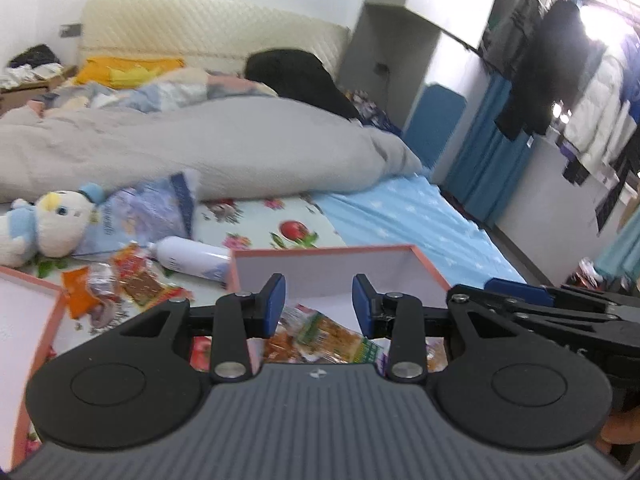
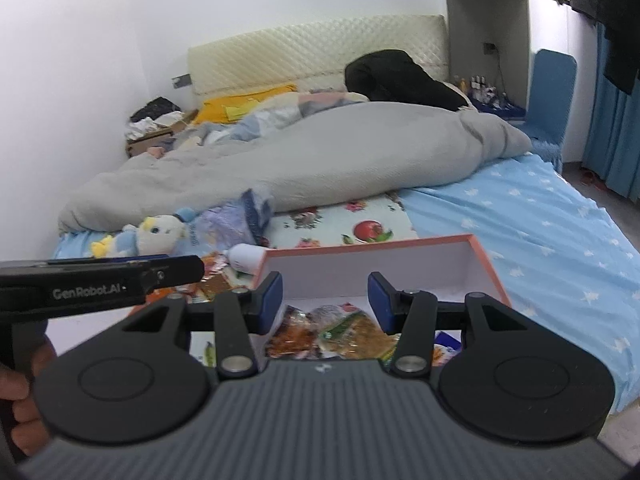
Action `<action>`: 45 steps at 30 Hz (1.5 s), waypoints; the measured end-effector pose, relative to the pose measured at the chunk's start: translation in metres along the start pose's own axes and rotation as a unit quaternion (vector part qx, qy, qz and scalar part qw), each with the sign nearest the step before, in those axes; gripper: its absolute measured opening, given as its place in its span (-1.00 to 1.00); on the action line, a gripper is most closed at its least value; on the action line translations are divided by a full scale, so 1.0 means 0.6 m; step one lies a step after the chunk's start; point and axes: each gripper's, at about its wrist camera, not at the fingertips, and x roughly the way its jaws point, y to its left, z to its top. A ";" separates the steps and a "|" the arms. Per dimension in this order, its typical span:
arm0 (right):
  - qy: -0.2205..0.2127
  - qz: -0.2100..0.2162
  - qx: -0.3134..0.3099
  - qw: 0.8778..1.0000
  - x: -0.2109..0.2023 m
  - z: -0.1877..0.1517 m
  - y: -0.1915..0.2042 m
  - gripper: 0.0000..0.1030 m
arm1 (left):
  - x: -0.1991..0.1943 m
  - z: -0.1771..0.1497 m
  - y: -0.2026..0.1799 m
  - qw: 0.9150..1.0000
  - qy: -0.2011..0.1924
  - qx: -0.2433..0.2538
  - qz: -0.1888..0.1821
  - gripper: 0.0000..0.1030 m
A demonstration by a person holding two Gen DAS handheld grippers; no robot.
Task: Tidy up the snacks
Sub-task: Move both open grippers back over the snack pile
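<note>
Snacks (image 1: 320, 336) lay in the orange-rimmed box (image 1: 424, 258) on the bed, below both claws' parted, empty pads. Only the left view showed loose packets (image 1: 132, 280) beside the box; the right claw (image 2: 325, 298) hung above the boxed snacks, as did the left claw (image 1: 319, 304).

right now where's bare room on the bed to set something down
Bare: the blue star-print sheet right of the orange-rimmed white box, and the floral mat between box and grey duvet. Crowded: left of the box, loose snack packets, white bottle, plush toy.
</note>
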 end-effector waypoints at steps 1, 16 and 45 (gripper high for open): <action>-0.003 0.002 -0.003 1.000 -0.002 0.000 0.009 -0.03 | -0.009 -0.002 0.008 1.000 -0.003 -0.002 0.004 -0.18; -0.009 0.052 -0.048 0.997 0.000 -0.055 0.158 -0.03 | -0.113 -0.078 0.153 0.996 -0.008 -0.023 0.088 -0.17; 0.059 0.076 -0.070 0.993 0.140 -0.167 0.310 -0.03 | -0.051 -0.249 0.466 0.973 0.078 -0.057 0.211 -0.20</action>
